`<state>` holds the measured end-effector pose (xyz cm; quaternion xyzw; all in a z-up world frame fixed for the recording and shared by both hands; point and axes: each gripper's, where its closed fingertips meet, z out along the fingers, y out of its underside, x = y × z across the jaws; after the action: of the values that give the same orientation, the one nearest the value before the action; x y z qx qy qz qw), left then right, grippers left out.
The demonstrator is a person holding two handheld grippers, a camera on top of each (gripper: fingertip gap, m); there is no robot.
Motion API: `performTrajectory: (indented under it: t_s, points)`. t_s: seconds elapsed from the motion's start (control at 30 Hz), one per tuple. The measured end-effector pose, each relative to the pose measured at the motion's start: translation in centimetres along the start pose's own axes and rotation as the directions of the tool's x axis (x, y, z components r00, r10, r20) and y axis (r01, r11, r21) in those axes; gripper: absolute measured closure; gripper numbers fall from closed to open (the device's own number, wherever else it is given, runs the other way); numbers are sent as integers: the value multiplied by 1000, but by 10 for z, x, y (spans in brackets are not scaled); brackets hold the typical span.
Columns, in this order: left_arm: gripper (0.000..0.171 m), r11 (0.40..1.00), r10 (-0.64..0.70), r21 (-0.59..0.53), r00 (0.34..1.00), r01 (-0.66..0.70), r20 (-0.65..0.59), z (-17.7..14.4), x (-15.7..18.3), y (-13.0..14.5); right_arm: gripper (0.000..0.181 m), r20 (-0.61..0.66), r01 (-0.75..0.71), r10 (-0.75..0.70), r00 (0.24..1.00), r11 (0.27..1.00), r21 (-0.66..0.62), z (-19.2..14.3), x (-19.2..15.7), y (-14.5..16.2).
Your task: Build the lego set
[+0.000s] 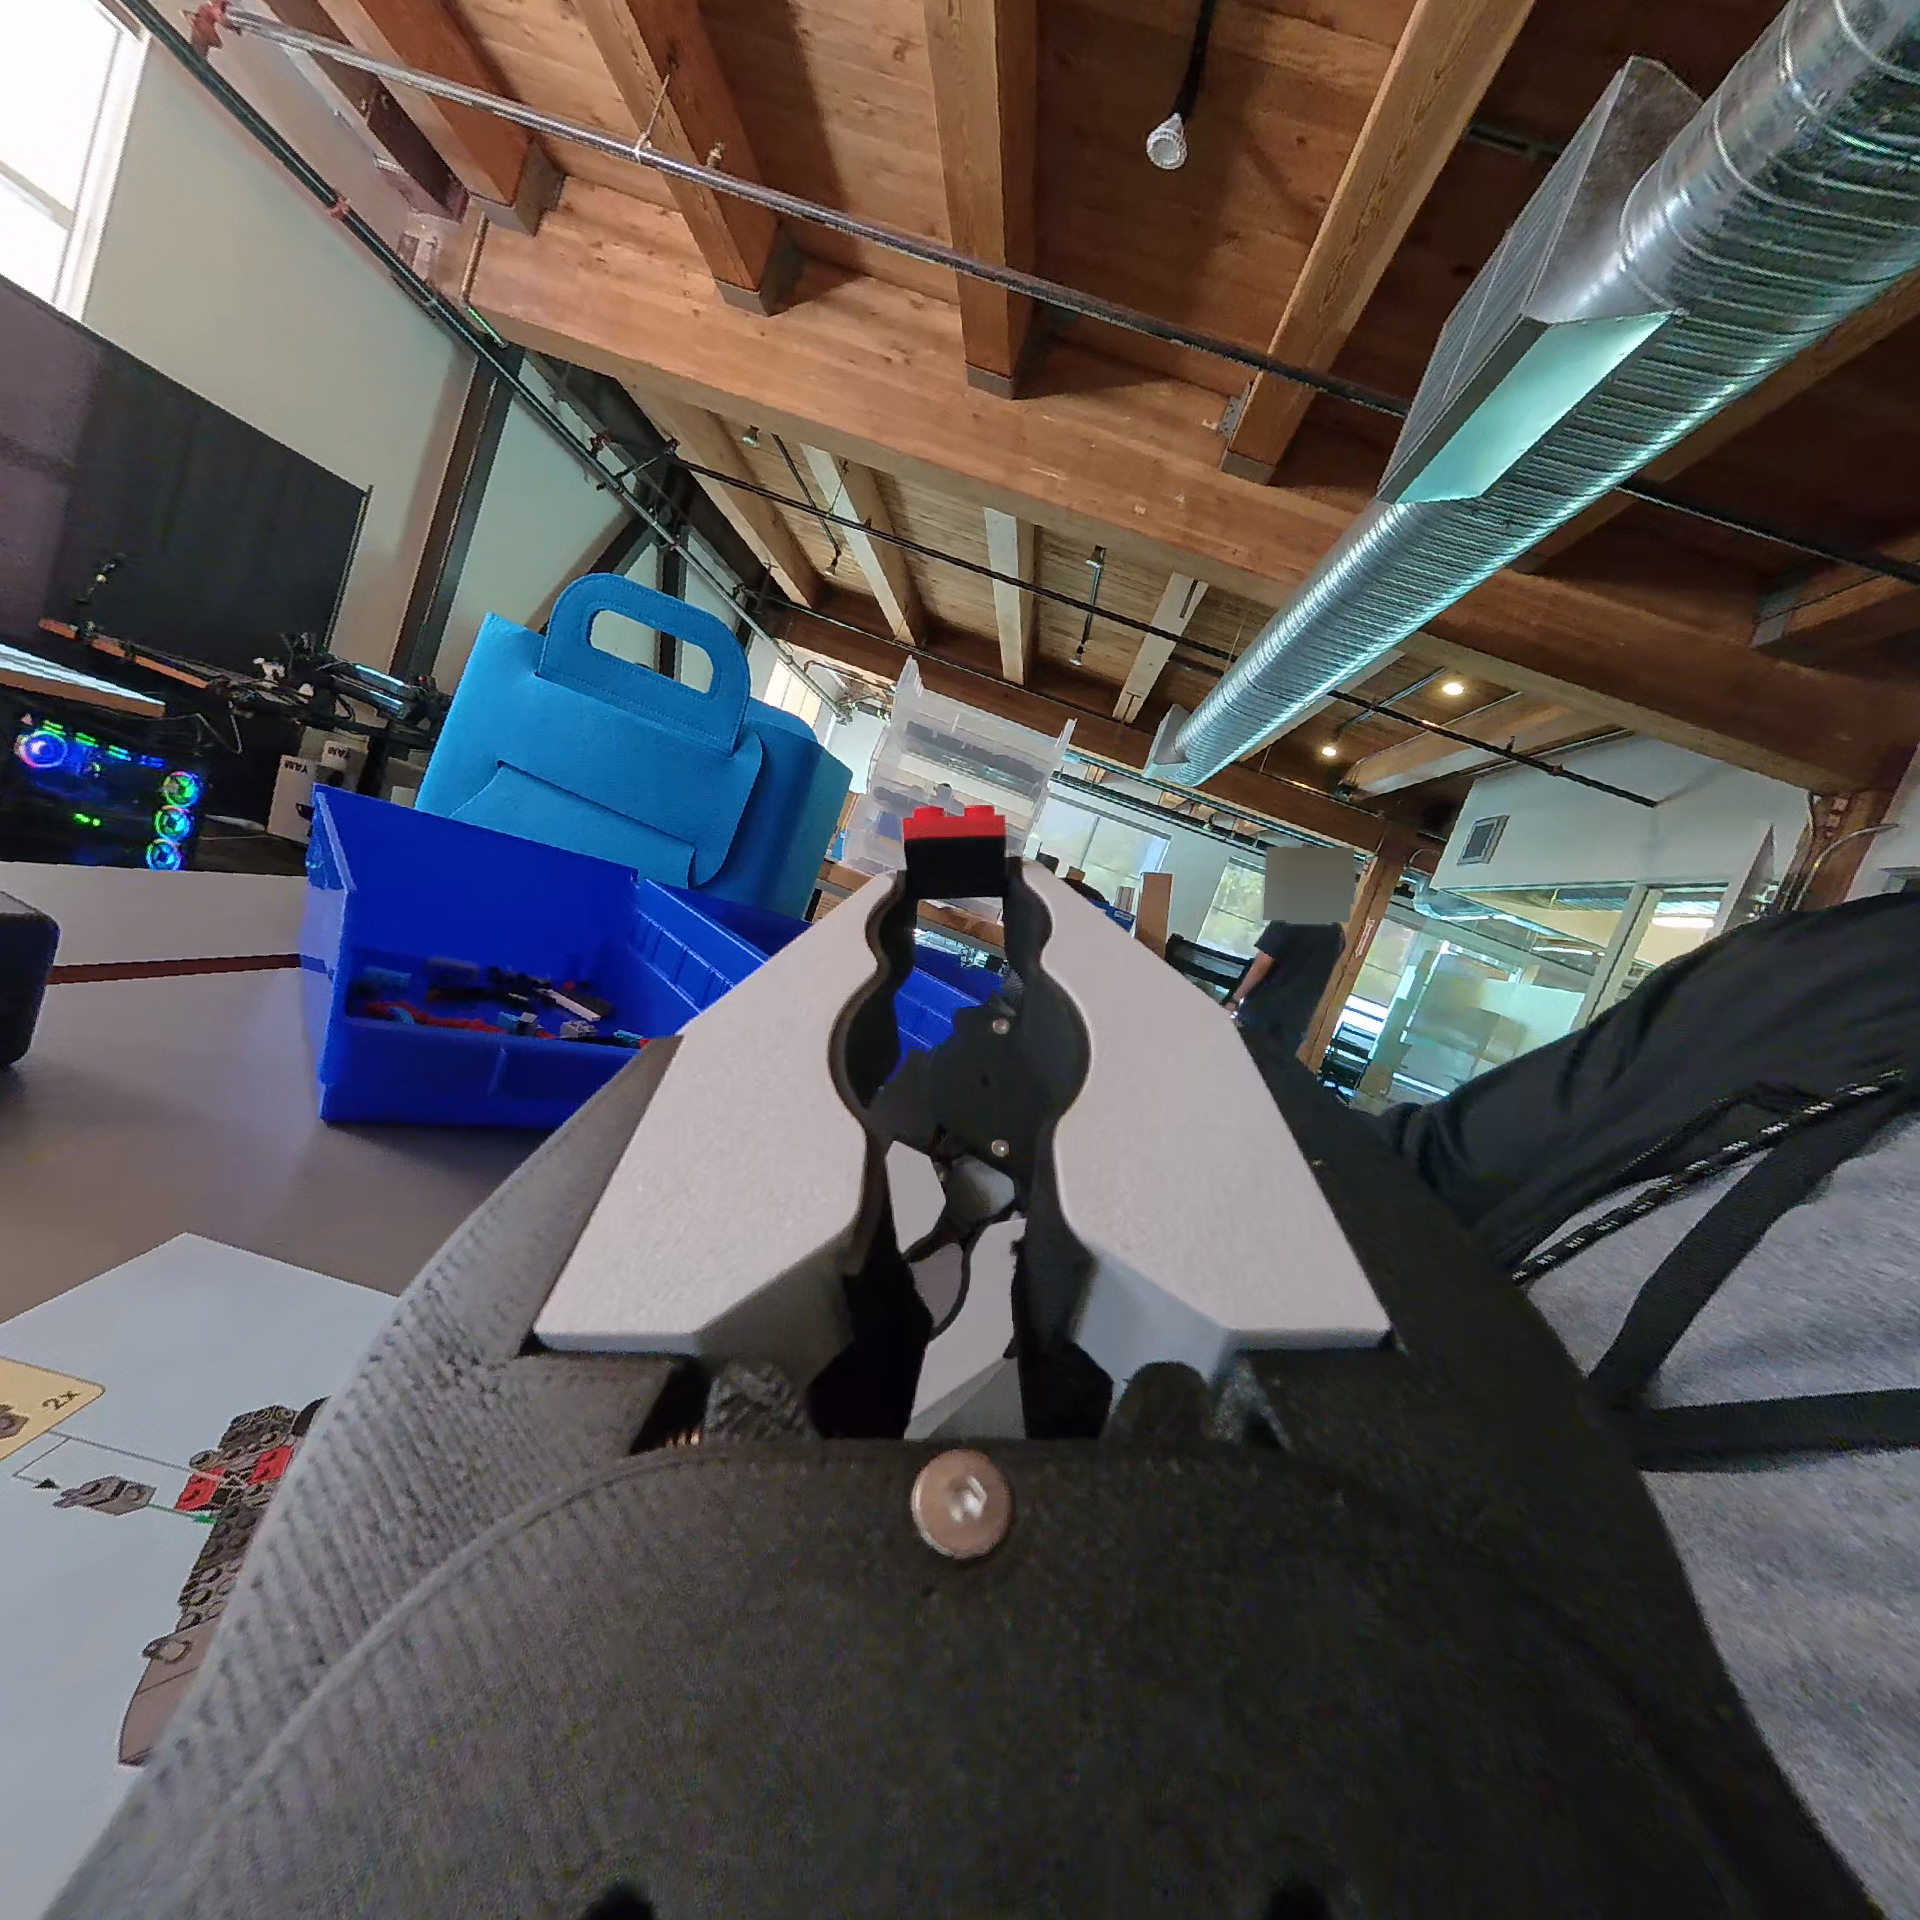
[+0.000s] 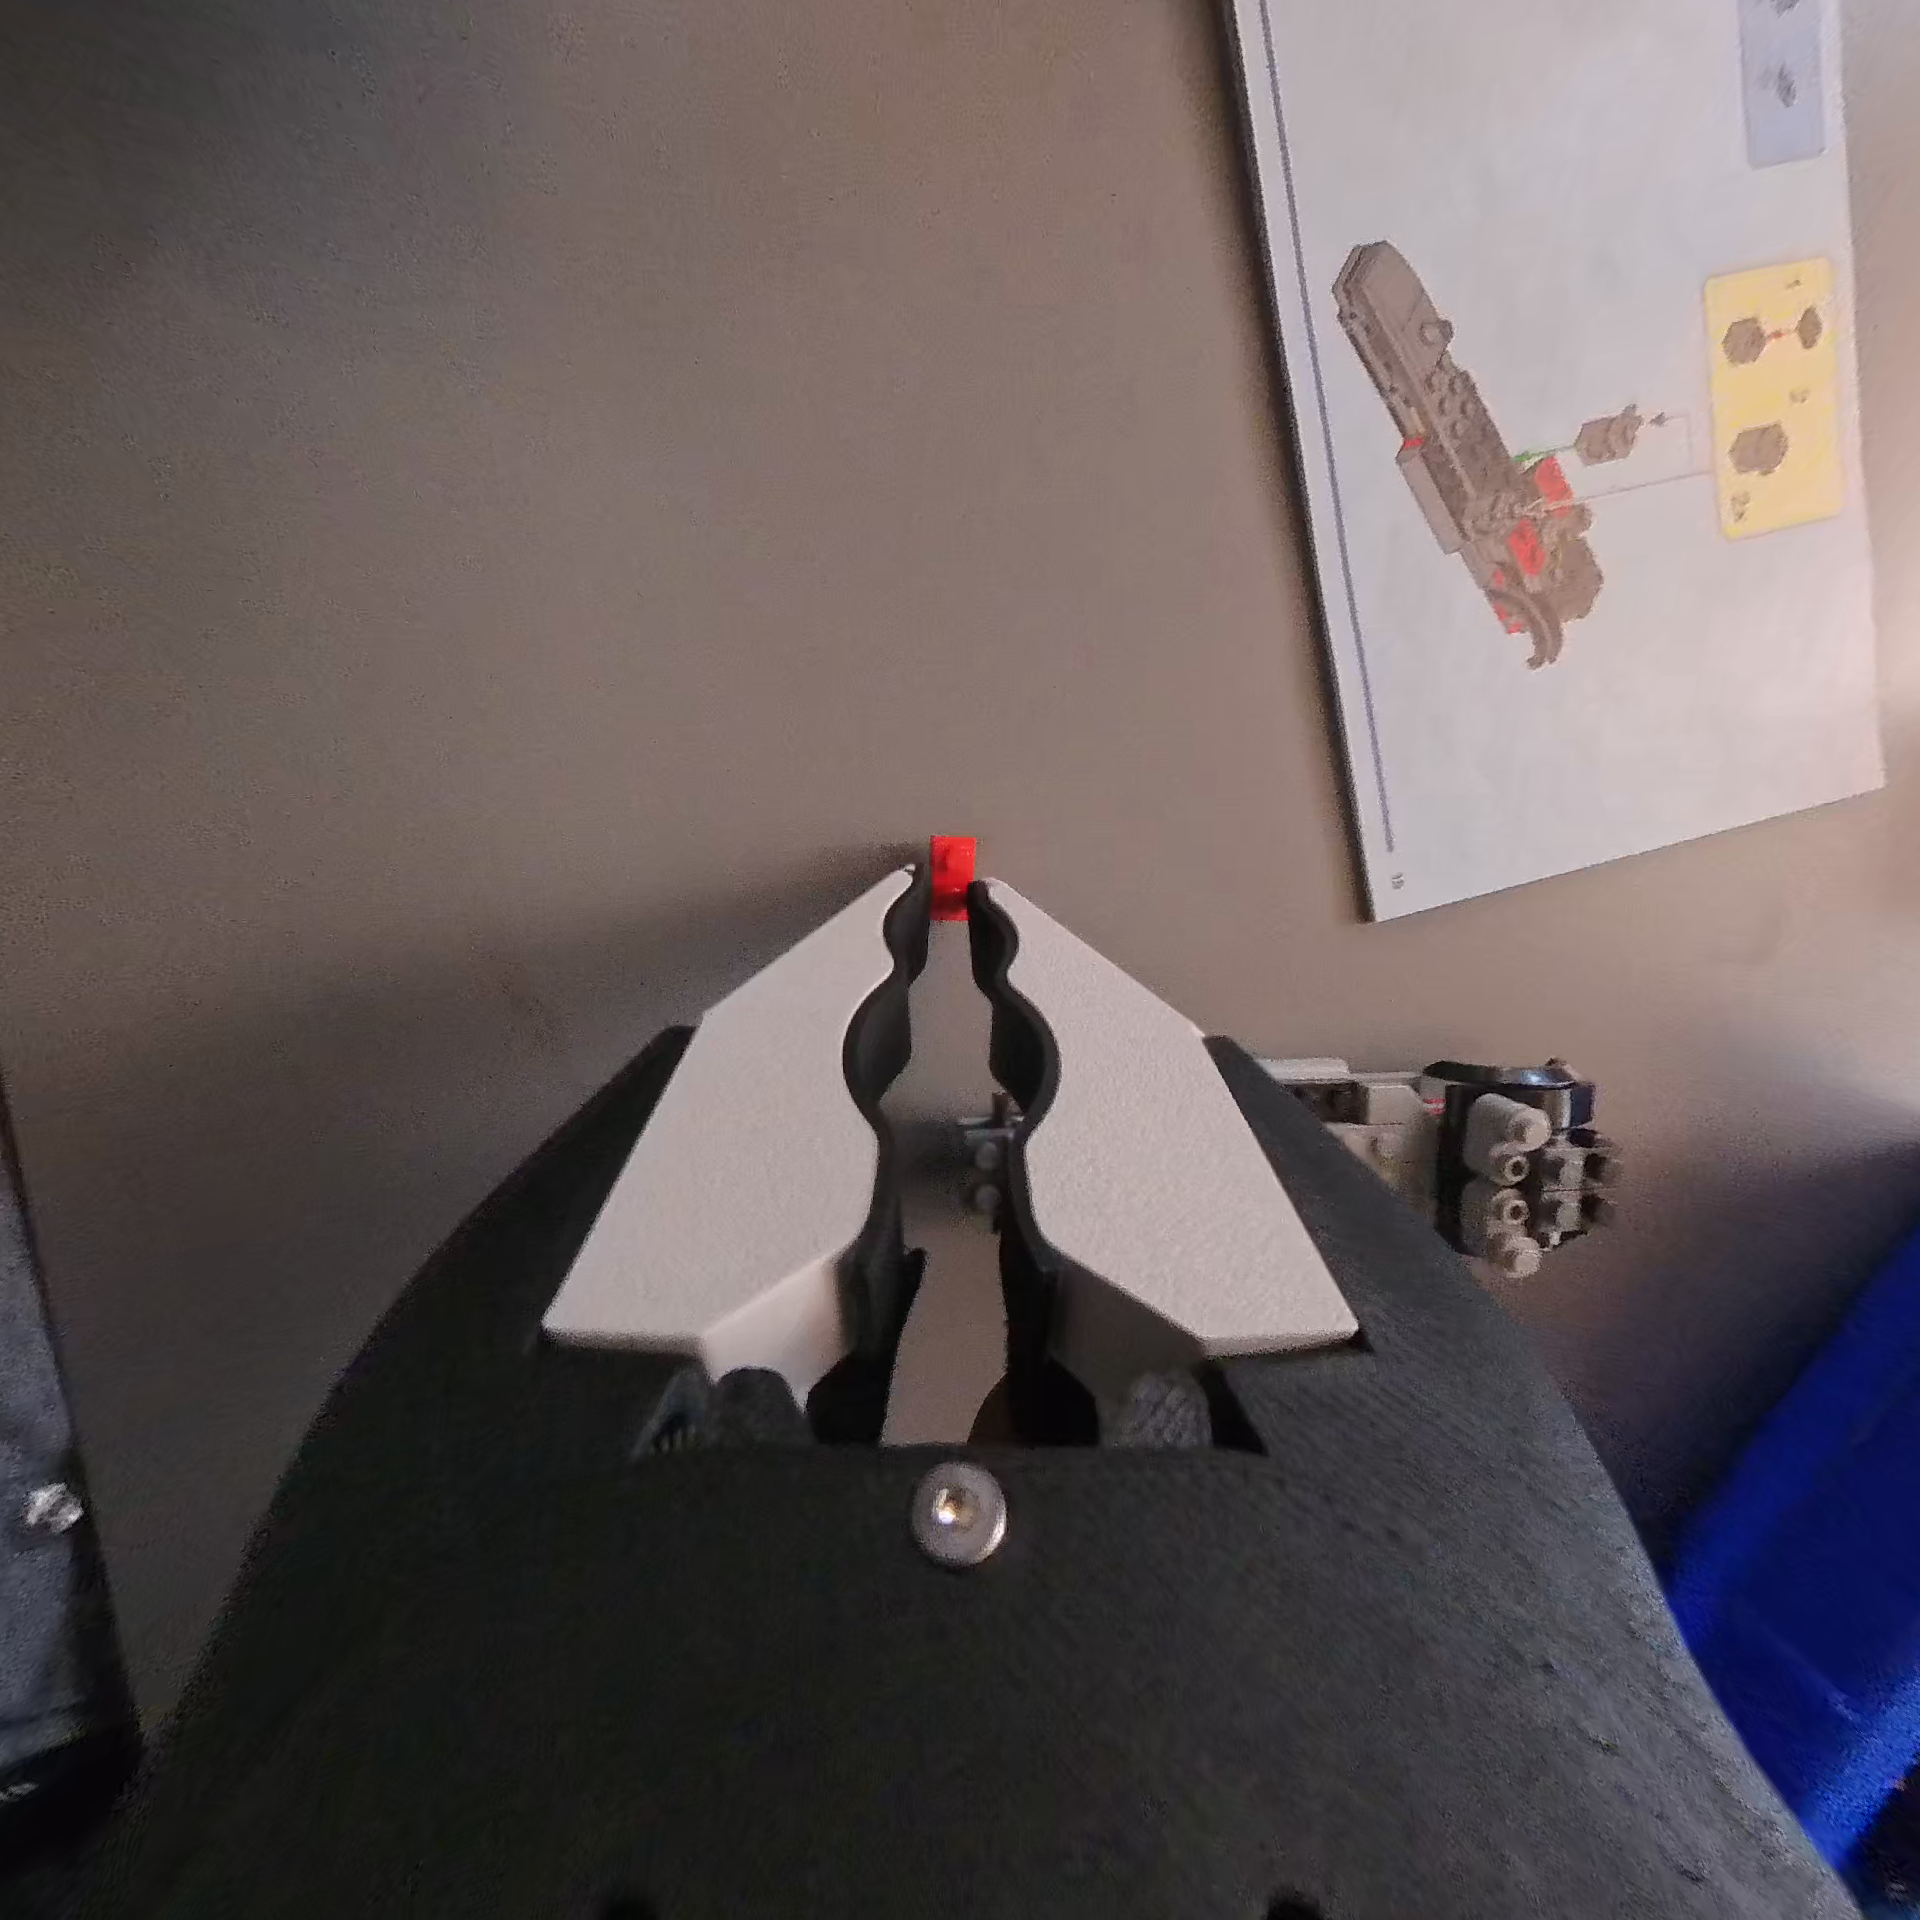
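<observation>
My left gripper is tilted up off the table and shut on a small black brick with a red plate on top. My right gripper points down at the brown table and is shut on a small red piece. A partly built grey and black lego model lies on the table to the right of the right gripper, half hidden behind it. The instruction sheet lies at the upper right; it also shows in the left wrist view at the lower left.
A blue bin with several loose lego pieces stands on the table, a light blue felt bag behind it. A dark sleeve reaches in from the right. A person stands far back. A blue object sits at the lower right. The tips of one gripper are about 20 cm away from the tips of the other.
</observation>
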<state>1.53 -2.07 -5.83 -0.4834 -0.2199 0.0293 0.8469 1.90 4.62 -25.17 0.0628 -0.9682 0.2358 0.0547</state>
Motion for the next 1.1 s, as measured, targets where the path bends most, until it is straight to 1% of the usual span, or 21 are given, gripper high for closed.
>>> performTrajectory:
  t_s: [0.17, 0.23, 0.3, 0.37, 0.5, 0.77, 0.9, 1.0, 1.1]
  points:
    - [155, 1000, 0, 2, 1000, 0, 2, 0, 0, 0, 164, -8, -22, 22, 1000, 1000, 4, -3, 1, 8]
    - [155, 1000, -2, 2, 1000, 2, 2, 0, 0, 0, 165, -45, -34, 35, 998, 999, 7, -6, 10, 11]
    - [155, 1000, -1, -1, 1000, 1, 1, 1, 0, 1, 169, -95, -29, 29, 995, 1000, 2, -6, 20, 13]
    - [155, 1000, -1, -4, 1000, 1, 1, 2, 0, 2, 171, -108, -6, 3, 994, 1000, -25, -4, 21, 17]
    - [155, 1000, -3, -2, 1000, 3, 2, 2, 0, 2, 172, -87, 33, -34, 996, 999, -12, -1, 11, 11]
    - [155, 1000, -3, 3, 1000, 3, -1, 1, 0, 0, 167, -37, 66, -65, 997, 998, 15, 1, -7, 1]
    - [155, 1000, -1, 4, 1000, 1, -3, 0, 0, 0, 164, -19, 52, -51, 999, 998, 45, -2, -7, -2]
    - [155, 1000, -2, 6, 1000, 2, -11, 0, 2, -1, 159, 29, 27, -29, 999, 995, 92, -3, -10, -7]
    - [155, 1000, 1, 4, 1000, -1, -17, 1, 3, 0, 155, 65, 12, -19, 998, 994, 109, -1, -12, -9]
